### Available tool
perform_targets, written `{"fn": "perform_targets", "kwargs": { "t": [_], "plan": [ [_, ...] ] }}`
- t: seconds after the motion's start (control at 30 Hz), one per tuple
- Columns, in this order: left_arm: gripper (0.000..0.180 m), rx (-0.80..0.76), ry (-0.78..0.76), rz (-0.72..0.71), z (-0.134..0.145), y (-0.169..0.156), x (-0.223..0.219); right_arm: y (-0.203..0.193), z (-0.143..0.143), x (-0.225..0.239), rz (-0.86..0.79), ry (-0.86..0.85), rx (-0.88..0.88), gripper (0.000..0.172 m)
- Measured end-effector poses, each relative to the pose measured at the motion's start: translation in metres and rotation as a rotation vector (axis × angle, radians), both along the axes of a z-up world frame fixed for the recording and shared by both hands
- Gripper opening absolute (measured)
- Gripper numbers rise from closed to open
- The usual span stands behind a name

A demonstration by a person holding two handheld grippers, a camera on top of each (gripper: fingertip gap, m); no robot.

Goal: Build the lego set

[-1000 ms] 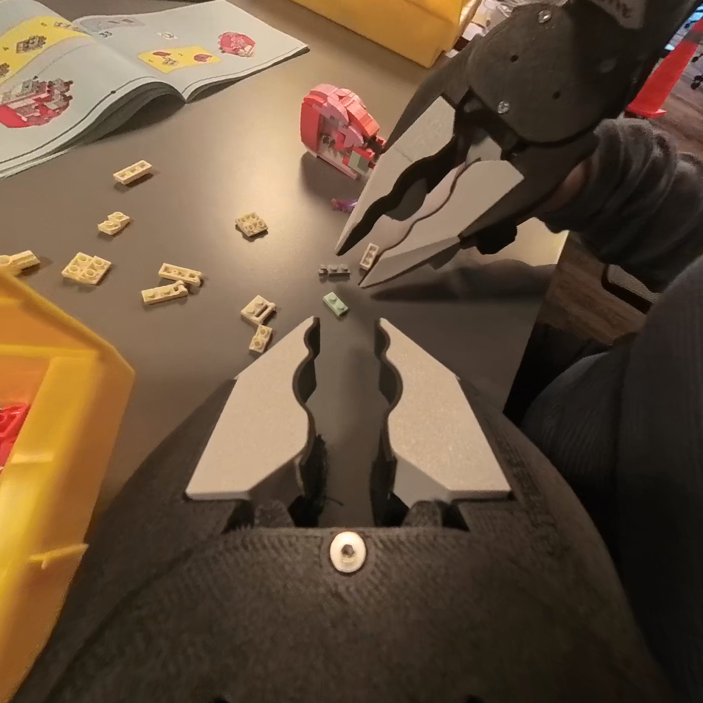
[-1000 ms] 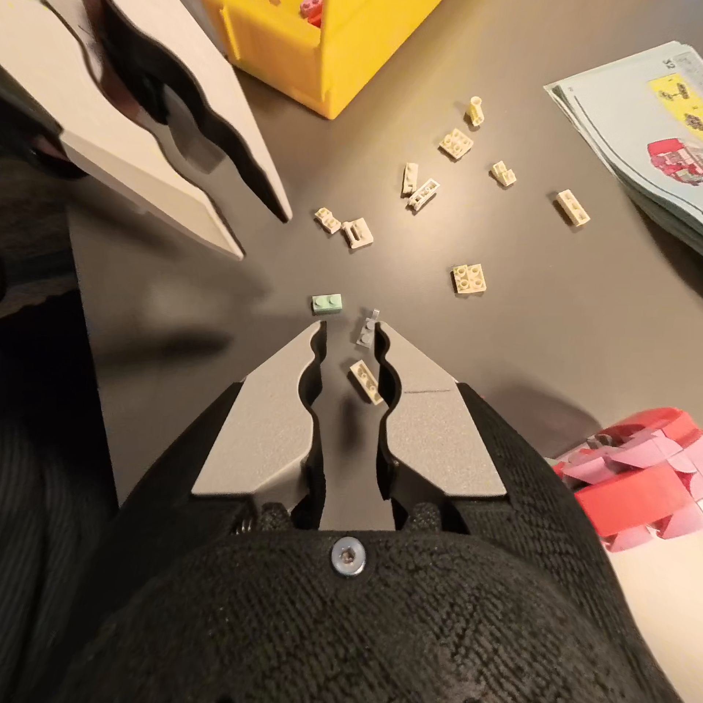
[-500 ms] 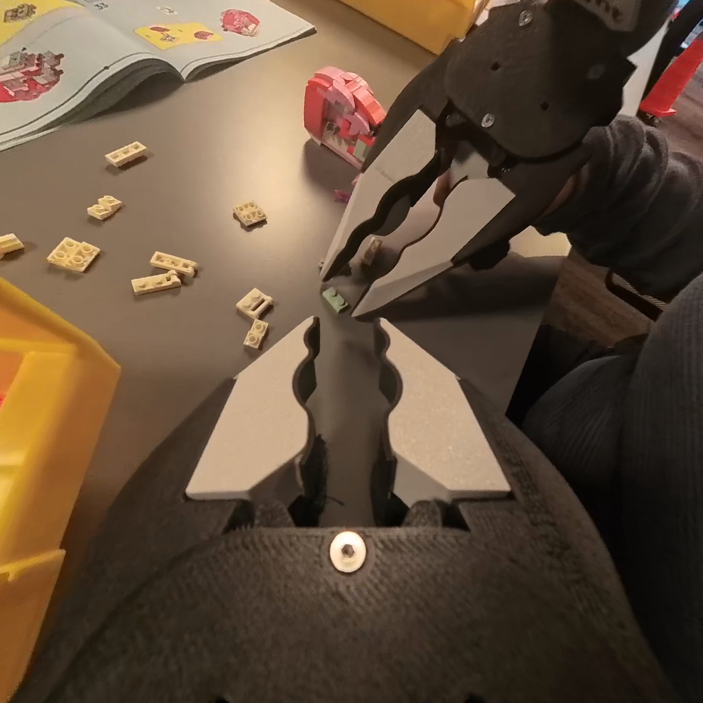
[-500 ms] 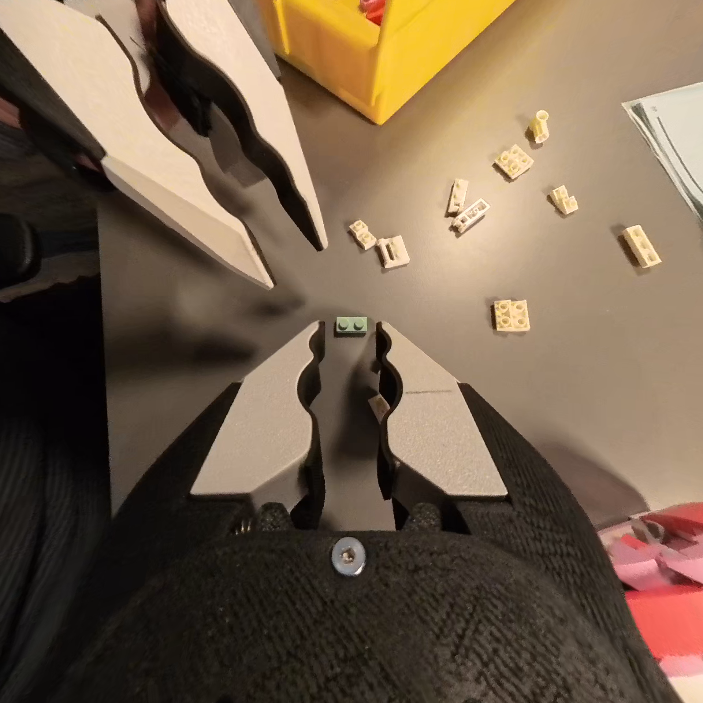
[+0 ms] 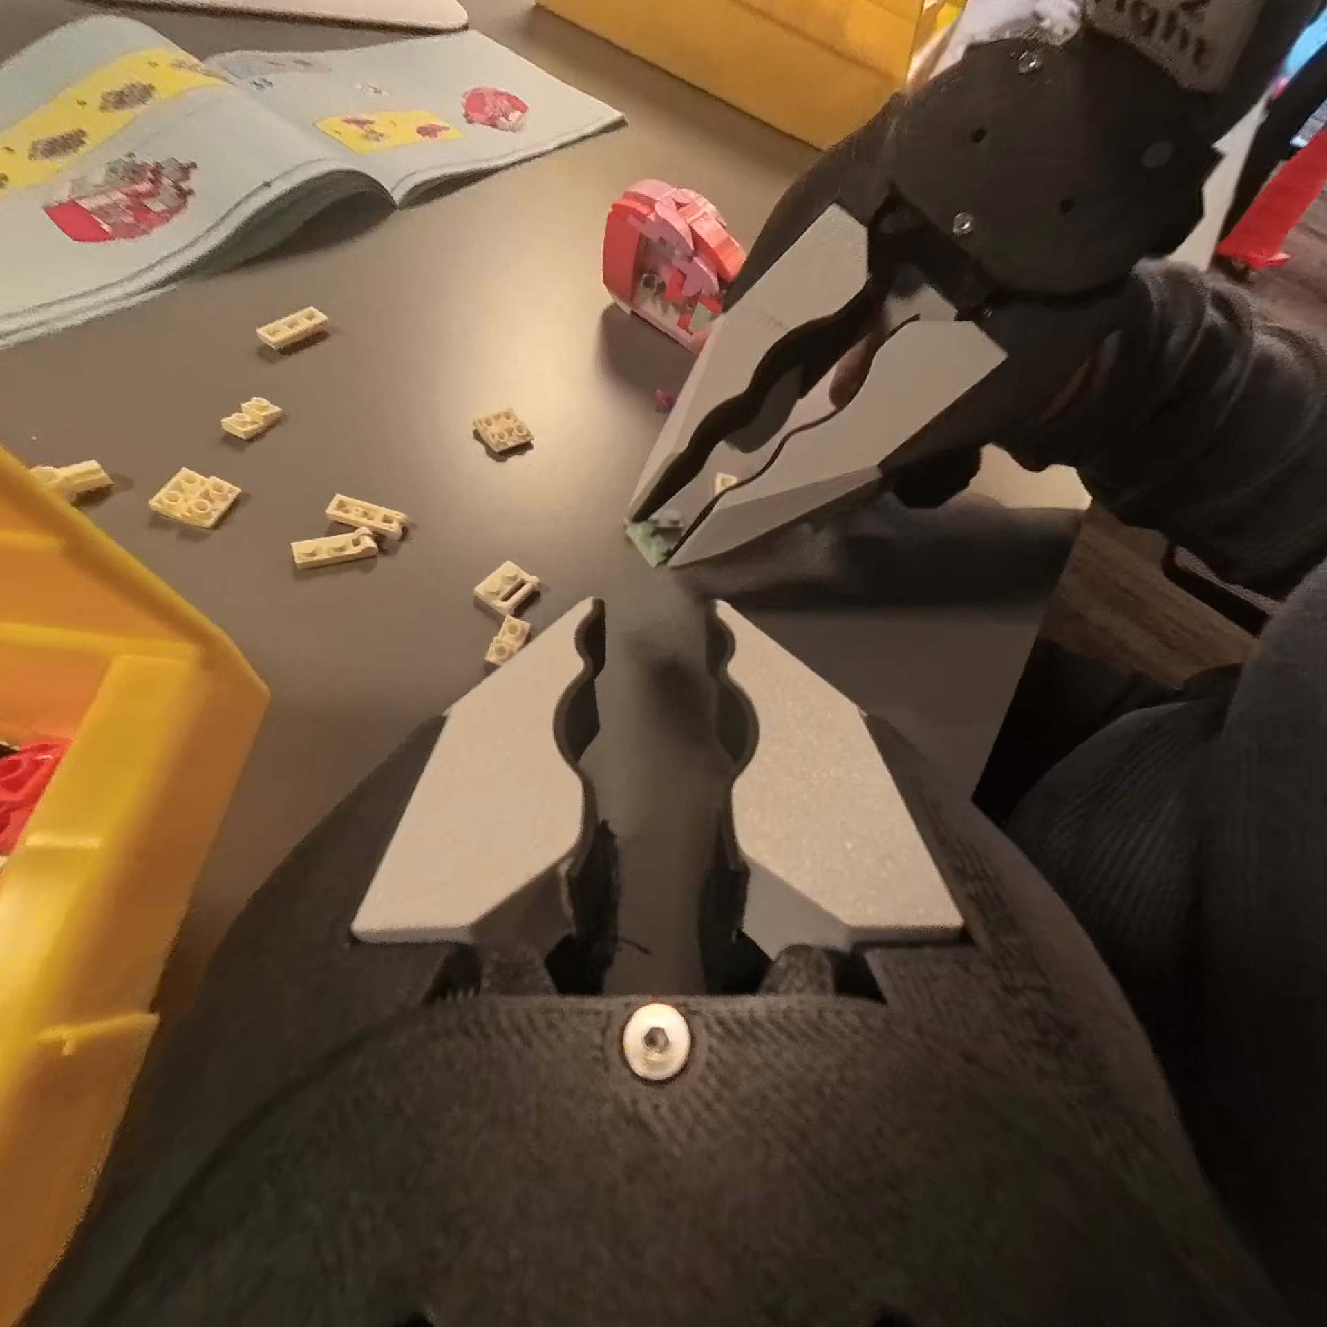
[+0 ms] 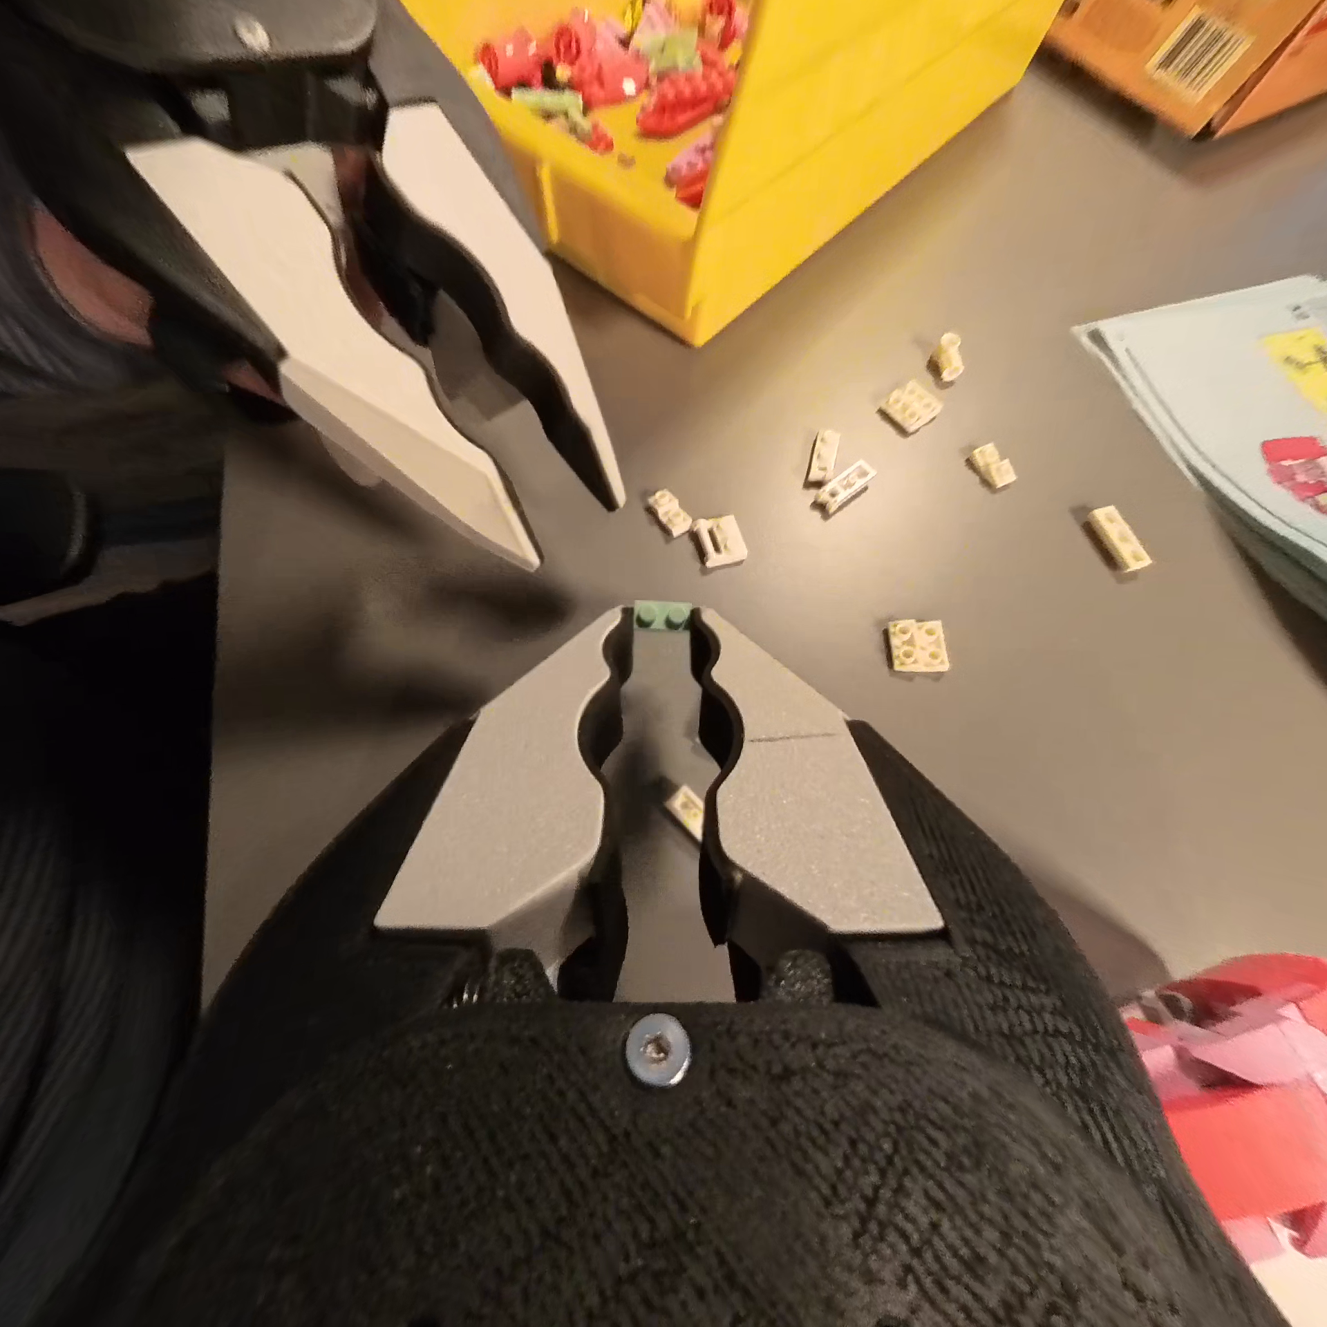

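My right gripper (image 6: pixel 662 616) is shut on a small green two-stud plate (image 6: pixel 662 620); both fingertips press on its ends, low over the dark table (image 6: pixel 1005 754). In the left wrist view the same gripper (image 5: pixel 657 540) shows ahead with the green plate (image 5: pixel 645 540) pinched at its tips. My left gripper (image 5: pixel 657 610) is open and empty, its tips just short of the right gripper's tips. It also shows in the right wrist view (image 6: pixel 572 533), at the upper left. A tan plate (image 6: pixel 686 804) lies on the table under the right fingers.
Several tan plates (image 5: pixel 194 495) lie scattered on the table. A yellow bin (image 5: pixel 108 754) of red pieces stands at the left. An open instruction booklet (image 5: pixel 251 143) and a red-pink brick model (image 5: pixel 668 251) lie farther off. The table's edge (image 5: pixel 1034 646) runs at the right. Both grippers' tips are close together, under 4 cm apart.
My right gripper moved forward over the green plate and its fingers closed on it. The left gripper stayed open and barely moved.
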State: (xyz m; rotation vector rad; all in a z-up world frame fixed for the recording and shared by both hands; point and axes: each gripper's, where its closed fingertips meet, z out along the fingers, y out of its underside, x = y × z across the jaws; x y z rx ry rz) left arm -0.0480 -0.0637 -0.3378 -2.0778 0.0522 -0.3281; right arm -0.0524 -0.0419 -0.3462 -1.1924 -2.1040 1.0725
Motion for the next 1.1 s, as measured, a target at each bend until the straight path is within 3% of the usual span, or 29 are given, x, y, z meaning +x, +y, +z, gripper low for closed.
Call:
{"fn": "perform_targets", "kwargs": {
  "t": [0.23, 0.33, 0.53, 0.87, 1.1],
  "plan": [
    [0.025, 0.181, 0.169, 0.053, 0.023, 0.008, -0.008, 0.004, 0.024, -0.007, -0.081, 0.041, -0.115, 0.014],
    [0.014, 0.267, 0.272, 0.059, 0.033, 0.012, -0.008, 0.003, 0.034, -0.011, -0.114, 0.056, -0.157, 0.014],
    [0.025, 0.306, 0.394, 0.090, 0.036, 0.021, -0.010, 0.002, 0.042, -0.014, -0.135, 0.082, -0.183, 0.014],
    [0.024, 0.338, 0.575, 0.088, 0.038, 0.025, -0.005, -0.002, 0.052, -0.012, -0.131, 0.085, -0.263, 0.014],
    [0.011, 0.376, 0.735, 0.120, 0.045, 0.024, -0.004, -0.008, 0.056, -0.011, -0.114, 0.075, -0.328, 0.014]
  ]
}}
